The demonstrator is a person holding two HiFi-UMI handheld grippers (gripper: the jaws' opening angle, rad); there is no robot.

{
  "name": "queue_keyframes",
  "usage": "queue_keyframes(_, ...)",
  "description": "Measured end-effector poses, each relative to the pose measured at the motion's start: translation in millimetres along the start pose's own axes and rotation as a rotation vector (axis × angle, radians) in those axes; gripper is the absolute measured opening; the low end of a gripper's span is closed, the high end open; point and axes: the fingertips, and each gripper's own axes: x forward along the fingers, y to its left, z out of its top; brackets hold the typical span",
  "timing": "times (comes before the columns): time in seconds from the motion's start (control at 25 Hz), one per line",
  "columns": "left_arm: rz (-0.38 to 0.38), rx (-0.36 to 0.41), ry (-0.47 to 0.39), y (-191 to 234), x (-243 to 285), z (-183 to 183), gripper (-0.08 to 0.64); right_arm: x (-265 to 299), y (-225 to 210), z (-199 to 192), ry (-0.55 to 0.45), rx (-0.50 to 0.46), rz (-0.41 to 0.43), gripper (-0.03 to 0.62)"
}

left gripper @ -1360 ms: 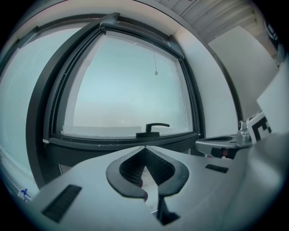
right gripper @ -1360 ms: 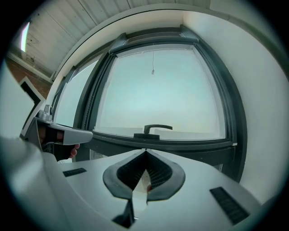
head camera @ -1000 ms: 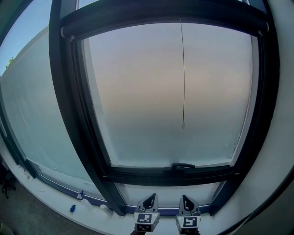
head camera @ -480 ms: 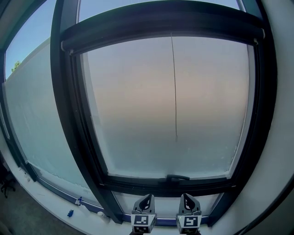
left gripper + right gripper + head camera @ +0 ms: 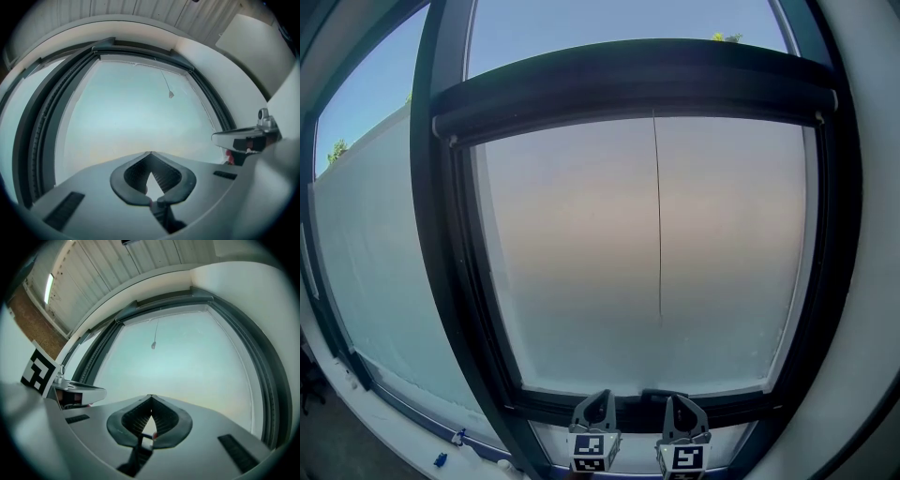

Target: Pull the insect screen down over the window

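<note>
The insect screen is rolled up in a dark cassette (image 5: 628, 80) along the top of the black-framed window (image 5: 450, 272). Its thin pull cord (image 5: 658, 216) hangs down the middle of the frosted pane and ends in a small tab (image 5: 660, 317). My left gripper (image 5: 600, 396) and right gripper (image 5: 674, 400) stand side by side below the pane, pointing up at it, both shut and empty. The left gripper (image 5: 150, 153) sees the cord's tab (image 5: 171, 94) high up and slightly to the right. Above the right gripper (image 5: 151, 396) the tab (image 5: 153, 345) hangs well clear.
A second, larger pane (image 5: 375, 244) runs off to the left. The window handle (image 5: 649, 394) shows between the grippers at the bottom rail. White wall (image 5: 872, 281) borders the frame on the right. Small blue bits (image 5: 439, 459) lie on the sill at the lower left.
Both grippers have risen towards the bottom rail, still shut. The head view has tilted up, so the cassette and cord sit lower in the picture.
</note>
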Motion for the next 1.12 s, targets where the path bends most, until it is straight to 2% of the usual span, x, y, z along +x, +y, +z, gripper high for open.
queue_keyframes(0.08,0.006,0.013,-0.027,9,10,15,-0.005,14,1,18,-0.031,-0.004,-0.002,-0.003)
queue_keyframes(0.36,-0.028,0.089,-0.208,28,43,108,-0.005,59,-33,90,-0.147,0.040,-0.031,-0.003)
queue_keyframes(0.44,-0.019,0.114,-0.252,36,47,132,-0.005,67,-42,111,-0.182,0.010,-0.051,-0.003)
queue_keyframes(0.64,-0.006,0.094,-0.329,59,67,179,-0.005,87,-52,165,-0.259,-0.086,-0.074,-0.003)
queue_keyframes(0.76,-0.034,0.031,-0.391,67,74,213,-0.005,95,-51,189,-0.289,-0.118,-0.072,-0.003)
queue_keyframes(0.8,-0.042,0.035,-0.410,67,76,223,-0.005,97,-52,196,-0.297,-0.124,-0.070,-0.003)
queue_keyframes(0.96,-0.054,0.138,-0.483,57,82,270,-0.005,110,-59,226,-0.335,-0.141,-0.063,-0.003)
queue_keyframes(1.12,0.056,0.358,-0.534,48,85,322,-0.005,129,-67,266,-0.387,-0.249,-0.071,-0.003)
